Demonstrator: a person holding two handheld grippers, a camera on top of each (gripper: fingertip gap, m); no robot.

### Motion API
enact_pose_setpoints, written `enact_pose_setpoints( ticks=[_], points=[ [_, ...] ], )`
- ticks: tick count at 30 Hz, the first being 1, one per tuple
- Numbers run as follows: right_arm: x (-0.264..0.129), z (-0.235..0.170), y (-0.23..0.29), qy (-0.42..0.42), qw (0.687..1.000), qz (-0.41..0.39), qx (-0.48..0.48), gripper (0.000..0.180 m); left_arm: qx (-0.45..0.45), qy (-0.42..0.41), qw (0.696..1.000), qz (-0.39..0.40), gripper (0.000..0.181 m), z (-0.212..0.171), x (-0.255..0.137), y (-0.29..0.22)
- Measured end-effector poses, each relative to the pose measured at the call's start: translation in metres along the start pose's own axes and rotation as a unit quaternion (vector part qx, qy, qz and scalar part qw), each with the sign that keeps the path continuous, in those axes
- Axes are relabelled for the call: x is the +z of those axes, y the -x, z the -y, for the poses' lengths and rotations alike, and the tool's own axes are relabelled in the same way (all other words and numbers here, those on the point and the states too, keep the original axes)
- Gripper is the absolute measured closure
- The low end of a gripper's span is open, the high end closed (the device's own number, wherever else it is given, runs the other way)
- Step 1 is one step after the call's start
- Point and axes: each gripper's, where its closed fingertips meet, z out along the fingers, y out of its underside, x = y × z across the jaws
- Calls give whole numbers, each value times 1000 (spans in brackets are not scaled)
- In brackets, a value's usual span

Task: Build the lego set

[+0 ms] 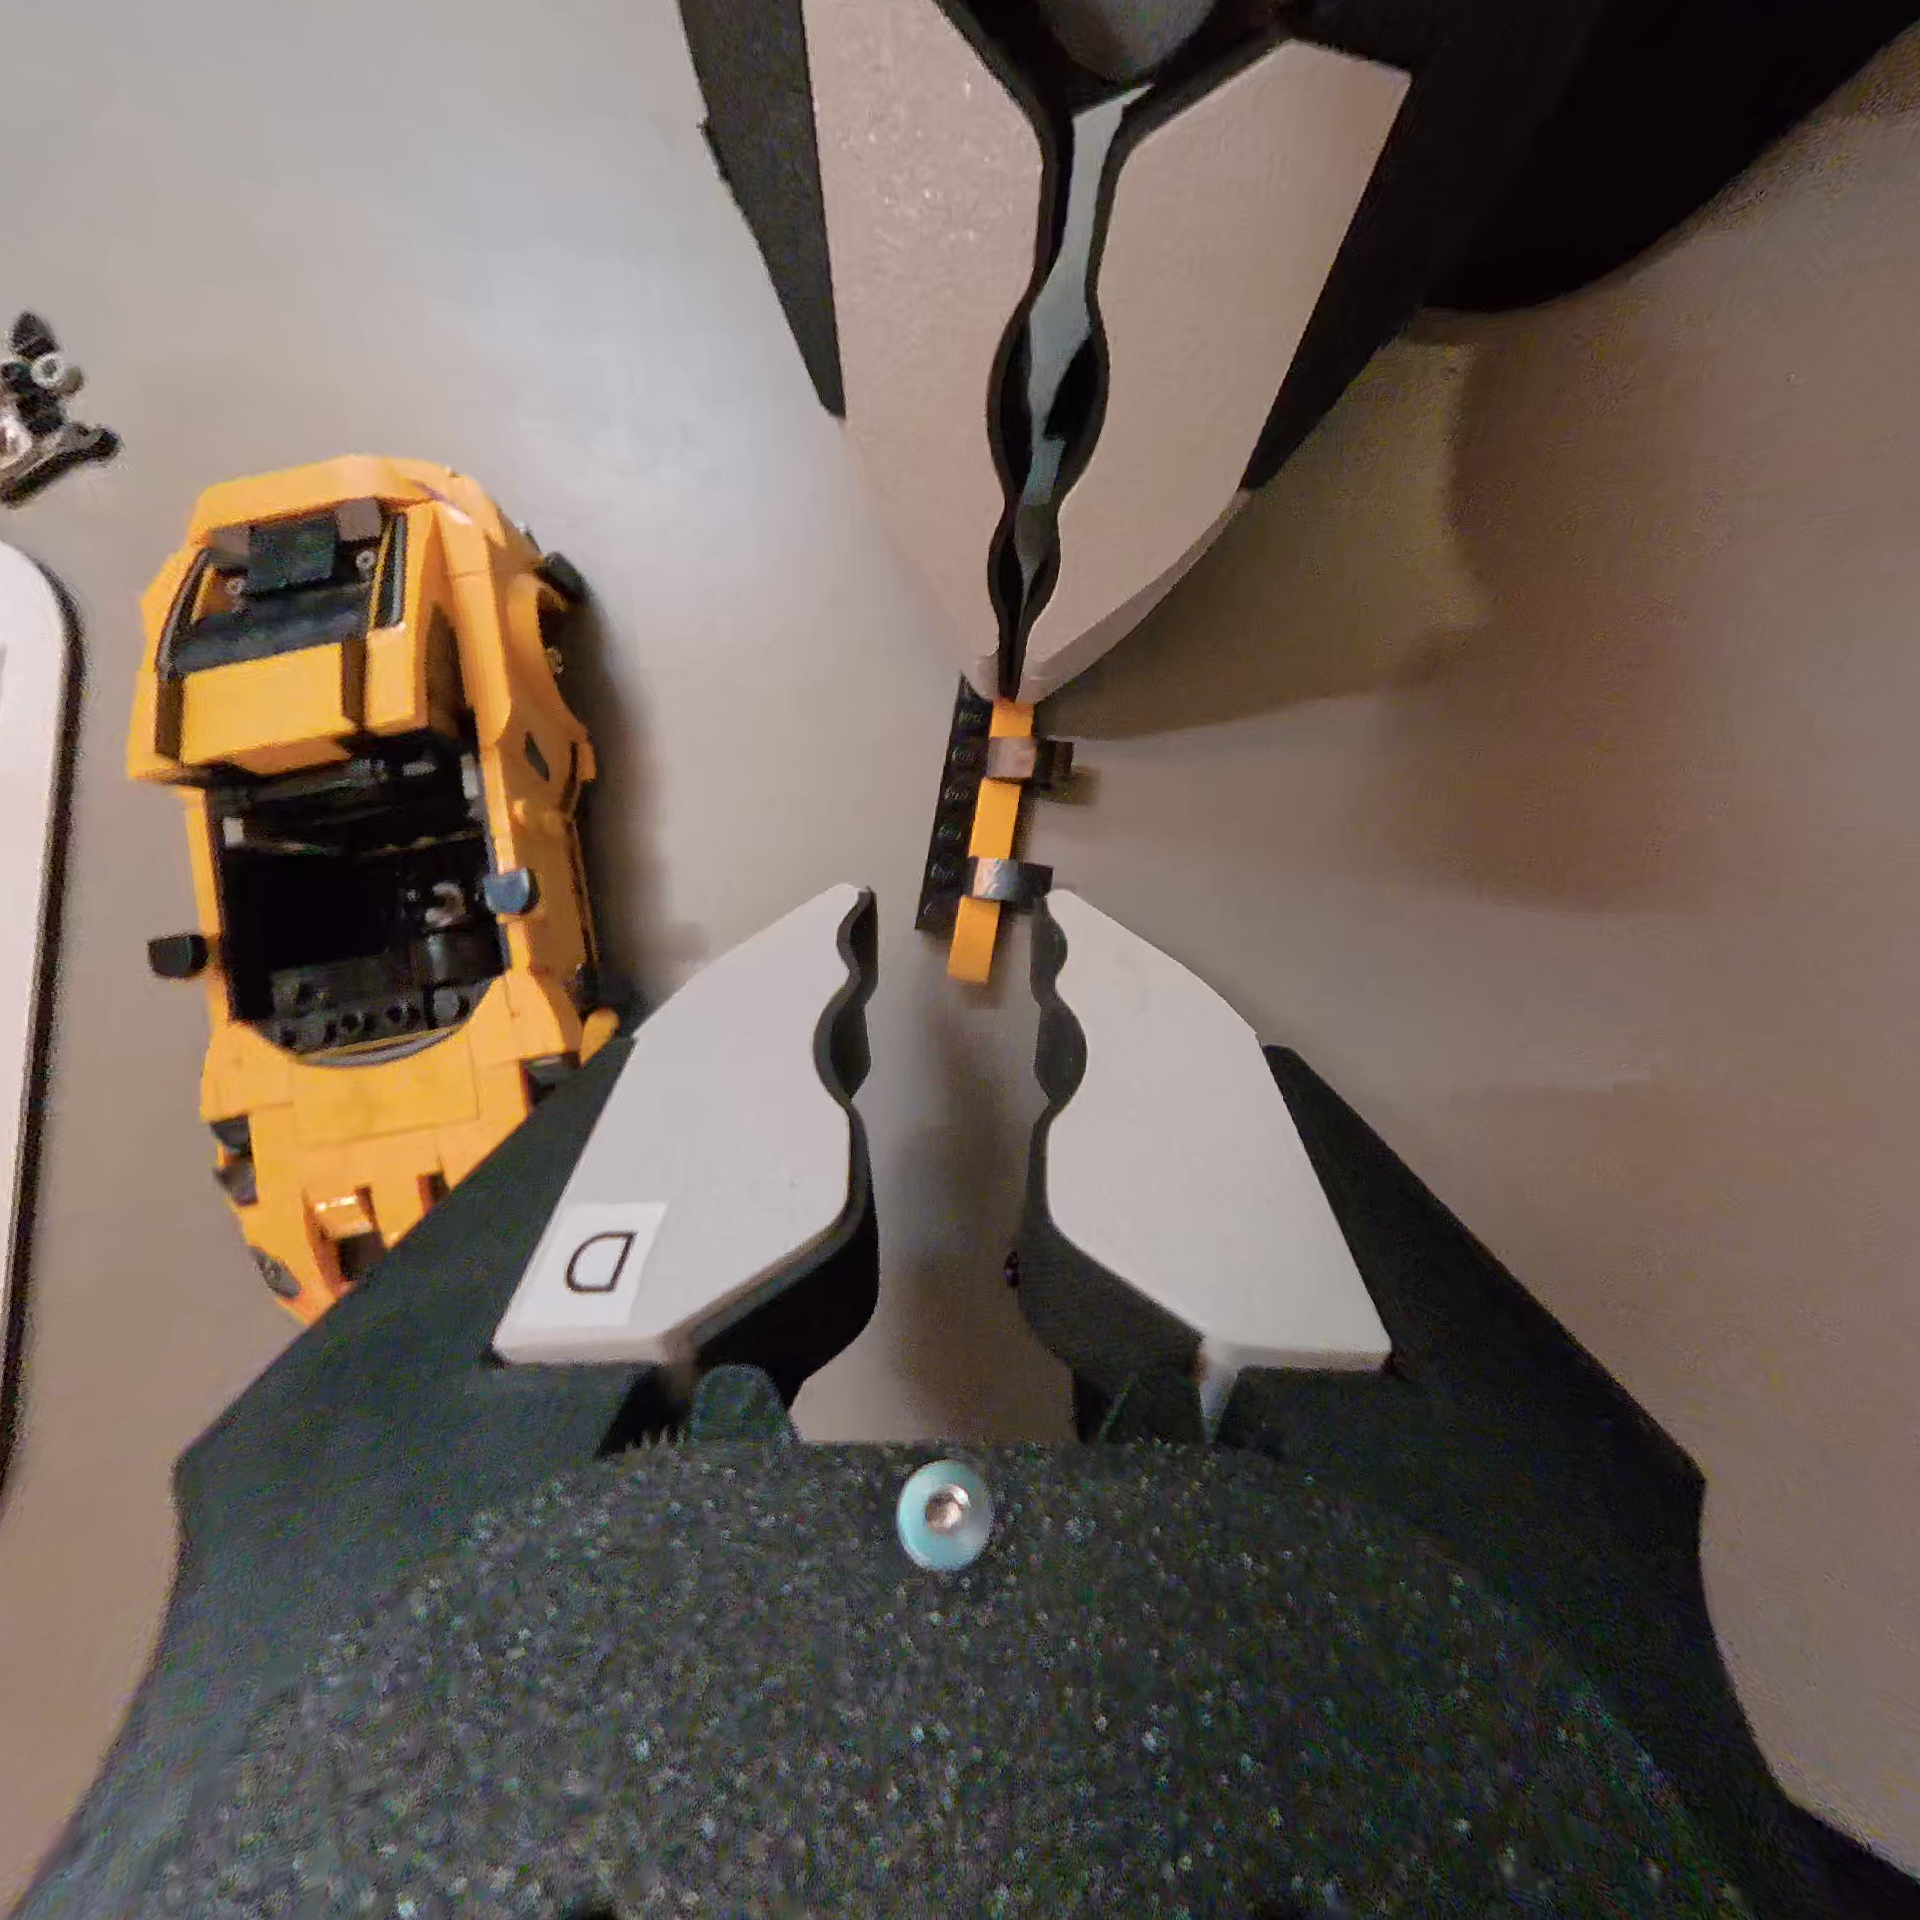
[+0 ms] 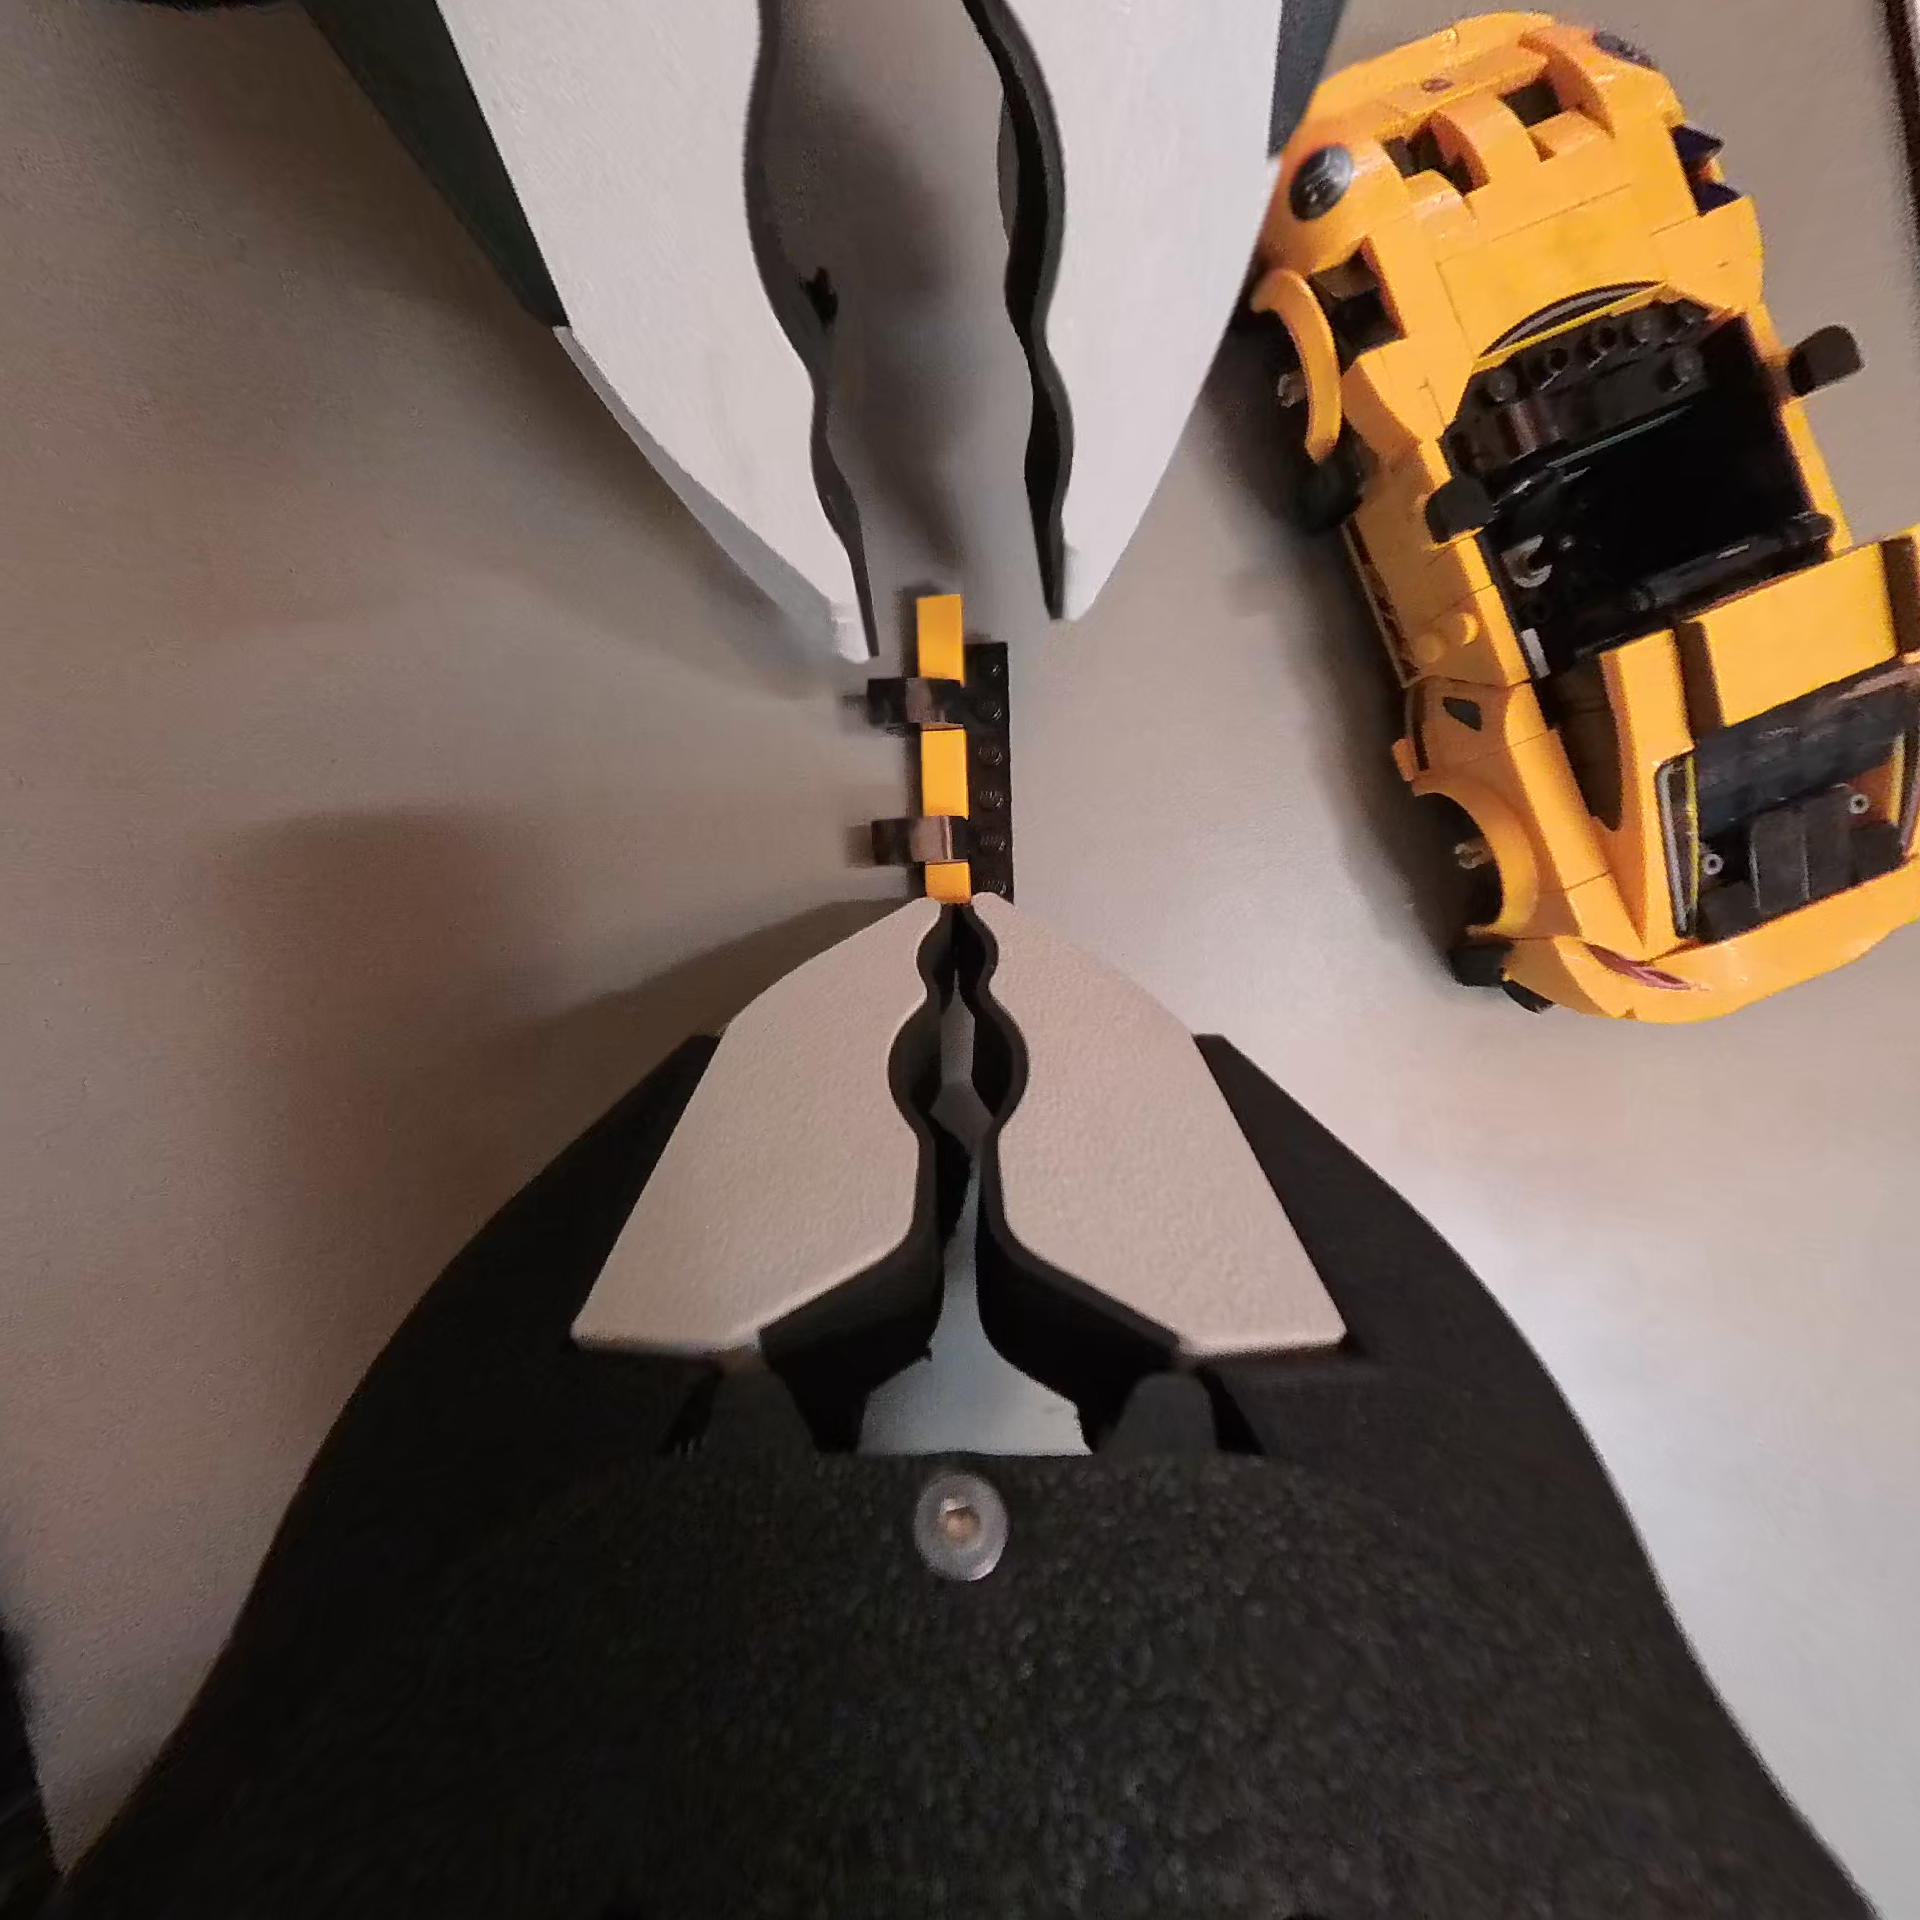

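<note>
A small assembly [image 1: 985,831], a black studded plate with orange tiles and two black clips, lies on the grey table between the two grippers. My left gripper [image 1: 951,925] is open. The assembly's near end sits between its fingertips, close to the right finger [image 1: 1060,935], and neither pad presses on it. My right gripper [image 2: 951,920] is shut, with its closed tips against the orange end of the assembly [image 2: 948,769] and nothing seen between the pads. The right gripper [image 1: 1008,681] also shows in the left wrist view, and the left gripper [image 2: 956,618] in the right wrist view.
A partly built orange and black lego car [image 1: 364,852] lies on the table beside the grippers and also shows in the right wrist view [image 2: 1610,540]. A heap of small black parts [image 1: 52,416] and a white, dark-edged object [image 1: 31,831] sit at the far left.
</note>
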Motion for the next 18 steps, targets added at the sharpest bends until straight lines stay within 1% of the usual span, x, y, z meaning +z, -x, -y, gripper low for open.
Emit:
enact_pose_setpoints(
  ticks=[5,8,10,18],
  points=[
    [0,0,0,22,999,19,22,180,-31,-34,999,2,151,-4,1,2],
    [1,-2,-1,40,998,26,30,180,-32,-48,998,-10,152,0,5,-1],
    [1,-2,-1,43,998,31,30,180,-30,-49,998,-15,153,1,9,-3],
    [3,0,1,52,999,10,4,180,-24,-36,999,-24,152,-3,19,-8]
  ],
)
